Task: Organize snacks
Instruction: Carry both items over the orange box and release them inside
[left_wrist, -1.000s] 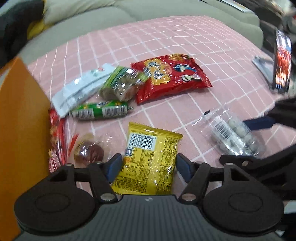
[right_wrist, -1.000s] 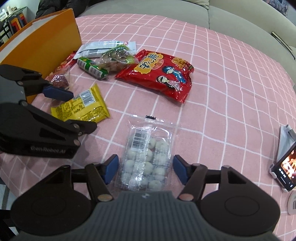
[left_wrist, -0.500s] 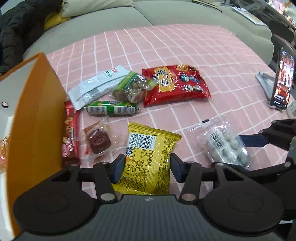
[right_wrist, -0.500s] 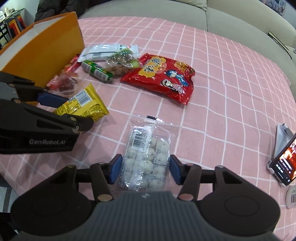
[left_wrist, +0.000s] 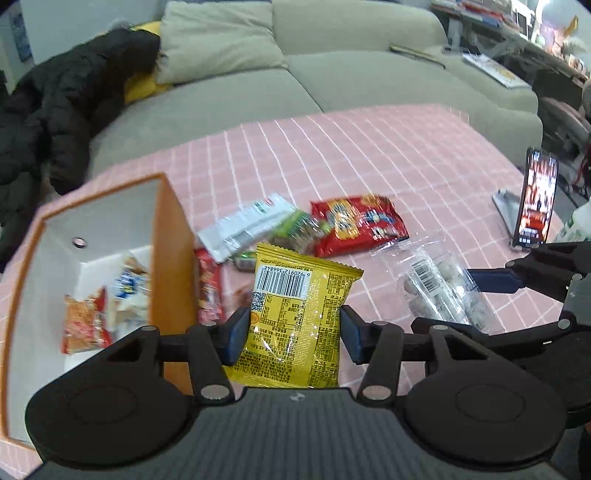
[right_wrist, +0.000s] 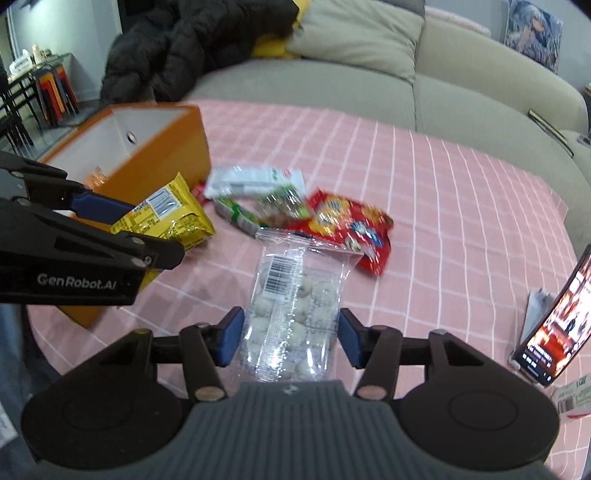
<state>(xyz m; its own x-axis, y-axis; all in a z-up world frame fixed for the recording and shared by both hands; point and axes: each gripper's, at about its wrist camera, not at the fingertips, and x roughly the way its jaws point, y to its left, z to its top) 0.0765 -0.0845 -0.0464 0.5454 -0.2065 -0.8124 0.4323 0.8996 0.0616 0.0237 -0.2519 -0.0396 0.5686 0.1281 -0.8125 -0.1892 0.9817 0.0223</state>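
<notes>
Jaws of both grippers were clamped on snack packs, each raised clear of the bench.

Largest, the orange box (left_wrist: 171, 258) stood at the left, open, with a few packets inside. The left gripper (left_wrist: 293, 334) pinched the yellow packet (left_wrist: 295, 314) across its lower half; crinkly foil, light and puffy, likely to slip if squeezed loosely. The right gripper (right_wrist: 290, 338) held the clear pack (right_wrist: 293, 314) of pale round sweets by its sides; soft film, lumpy, probably best gripped mid-body. Other snacks lay on the pink checked bench (right_wrist: 443, 221) beyond.
</notes>
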